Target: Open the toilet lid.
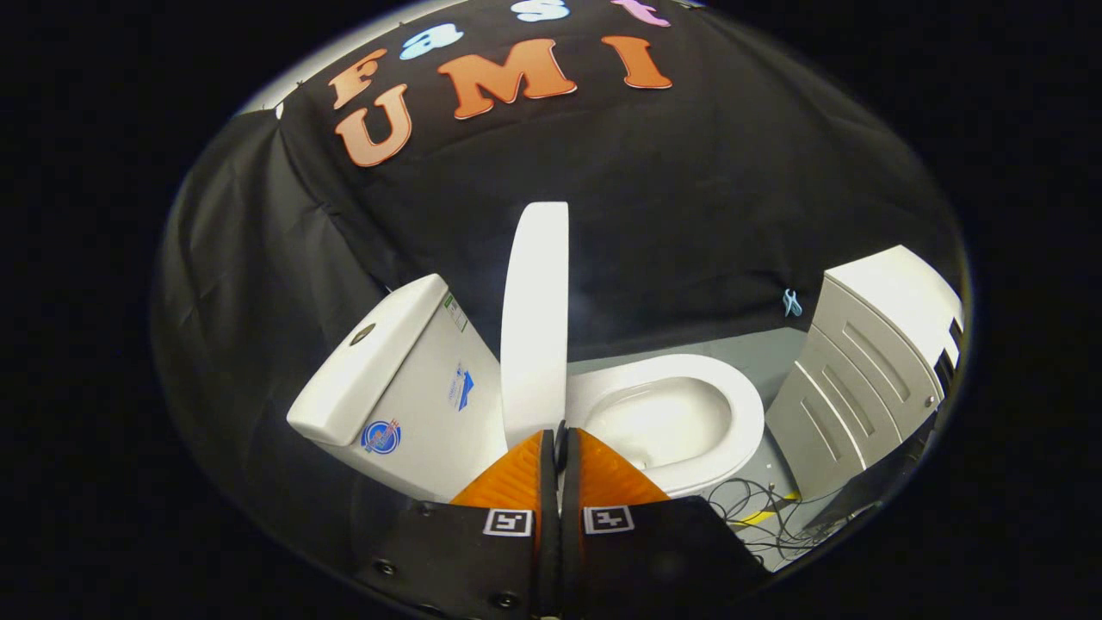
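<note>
The white toilet lid (pixel 535 319) stands raised and nearly upright, seen edge-on, between the tank (pixel 405 379) and the open bowl. The seat (pixel 740 413) lies flat on the bowl (pixel 663 422), whose inside is visible. My gripper (pixel 560 441) is shut, its two fingers pressed together with nothing held between them. The fingertips sit just in front of the lid's lower end, close to the hinge. I cannot tell whether they touch the lid.
A white cabinet (pixel 869 362) with slatted drawer fronts stands to the right of the bowl. Loose cables (pixel 758 508) and a strip of yellow tape lie on the grey floor beside the bowl. Black cloth walls the booth behind the toilet.
</note>
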The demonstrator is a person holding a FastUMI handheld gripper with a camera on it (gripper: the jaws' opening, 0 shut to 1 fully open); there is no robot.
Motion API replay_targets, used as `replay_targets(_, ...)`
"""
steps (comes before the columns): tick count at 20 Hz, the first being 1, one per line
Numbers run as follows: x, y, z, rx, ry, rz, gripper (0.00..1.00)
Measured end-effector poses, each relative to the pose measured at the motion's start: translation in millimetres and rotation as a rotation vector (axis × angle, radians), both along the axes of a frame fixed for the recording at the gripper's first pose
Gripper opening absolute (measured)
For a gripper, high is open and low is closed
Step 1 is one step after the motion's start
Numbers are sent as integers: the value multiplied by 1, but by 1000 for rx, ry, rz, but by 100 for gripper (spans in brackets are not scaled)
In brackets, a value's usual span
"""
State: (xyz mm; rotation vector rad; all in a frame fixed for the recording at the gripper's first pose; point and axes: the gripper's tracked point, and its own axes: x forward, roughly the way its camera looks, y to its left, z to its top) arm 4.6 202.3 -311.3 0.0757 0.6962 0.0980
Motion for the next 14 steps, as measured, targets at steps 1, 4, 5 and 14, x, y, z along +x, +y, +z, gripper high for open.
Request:
replay_targets(1,-1,6,1,-15,-4,9,8)
replay_targets(4,-1,23,3,-69,-22,41,8)
replay_targets(5,-1,29,4,-83,-27,49,8)
replay_targets(14,-5,74,1,-179,-73,94,8)
